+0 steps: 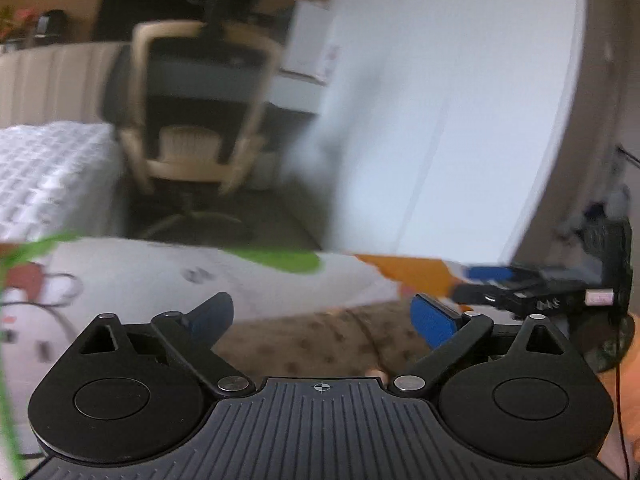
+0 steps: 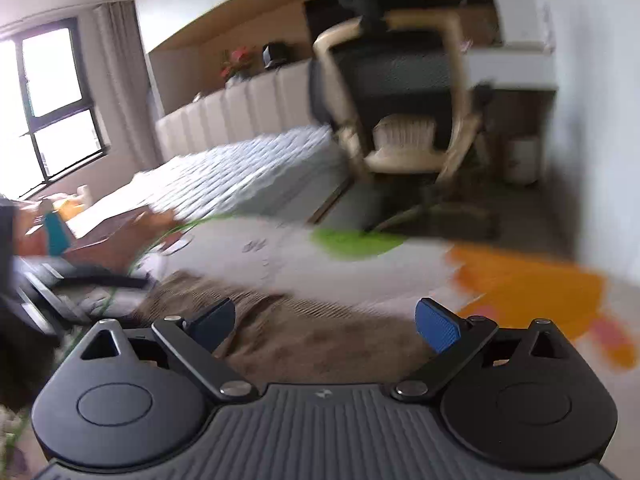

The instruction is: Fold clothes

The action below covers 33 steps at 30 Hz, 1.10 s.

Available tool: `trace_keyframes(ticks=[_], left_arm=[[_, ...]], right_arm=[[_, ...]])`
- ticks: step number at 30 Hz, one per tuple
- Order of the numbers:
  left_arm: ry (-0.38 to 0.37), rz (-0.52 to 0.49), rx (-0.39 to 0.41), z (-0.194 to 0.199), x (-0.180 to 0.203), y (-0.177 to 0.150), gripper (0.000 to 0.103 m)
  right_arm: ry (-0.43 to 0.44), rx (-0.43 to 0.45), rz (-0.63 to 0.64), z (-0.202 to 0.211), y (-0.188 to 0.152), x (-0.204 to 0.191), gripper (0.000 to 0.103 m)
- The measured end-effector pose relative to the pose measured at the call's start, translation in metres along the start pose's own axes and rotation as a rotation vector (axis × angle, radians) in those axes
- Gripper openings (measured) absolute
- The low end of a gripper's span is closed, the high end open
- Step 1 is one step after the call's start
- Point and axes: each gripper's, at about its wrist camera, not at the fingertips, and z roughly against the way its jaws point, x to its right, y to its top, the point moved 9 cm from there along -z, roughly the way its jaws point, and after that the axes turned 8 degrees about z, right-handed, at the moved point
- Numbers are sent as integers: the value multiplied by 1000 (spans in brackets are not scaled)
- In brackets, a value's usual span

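Both pictures are blurred. Your left gripper (image 1: 322, 322) fills the bottom of its frame with its blue-padded fingers spread wide and nothing between them. Your right gripper (image 2: 324, 326) sits the same way in its own frame, wide open and empty. The clothes to fold appear as a brown patterned garment (image 2: 304, 332) lying on a white printed sheet (image 2: 248, 264) that has green and orange patches. In the right view the brown fabric spreads across the lower middle of the frame, straight ahead of the open fingers and reaching up toward the left. In the left view the same garment (image 1: 320, 344) shows only as a strip low in the frame, between the fingers. Its shape and fold state cannot be told. Your right gripper also appears at the right edge of the left view. Both grippers look close to the fabric; which is nearer is unclear. A beige chair (image 2: 404, 92) stands beyond.
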Motion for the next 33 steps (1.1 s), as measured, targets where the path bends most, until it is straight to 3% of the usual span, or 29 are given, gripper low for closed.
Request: trace_keyframes(ticks=[3,6,10,14,26,28,33], left_arm=[[45,43,-163,-40,-7,-47,99],[72,-44,-92,-34,1,-73,101],[119,-95,-90,-31,9,-98,103],[86,-8,-78,-31,-1,-95,103],[114,38,-47,-5,-3,-103,103],[109,56,-49,13,0,-107,103],[111,116,82,50,-10,-90,103]], right_arm=[[-62,-73,70,-10,-23,-6,99],[-123,-138,129,-16,-42,-9,103],[-199,-162,127,-1,-48,-5,103],[-230,-165,109,5,-53,-2,103],[-239,-139,26,8,-70,1,103],[-240,-134,12,8,-73,1,103],[-227,-158,-7,8,-76,2,103]])
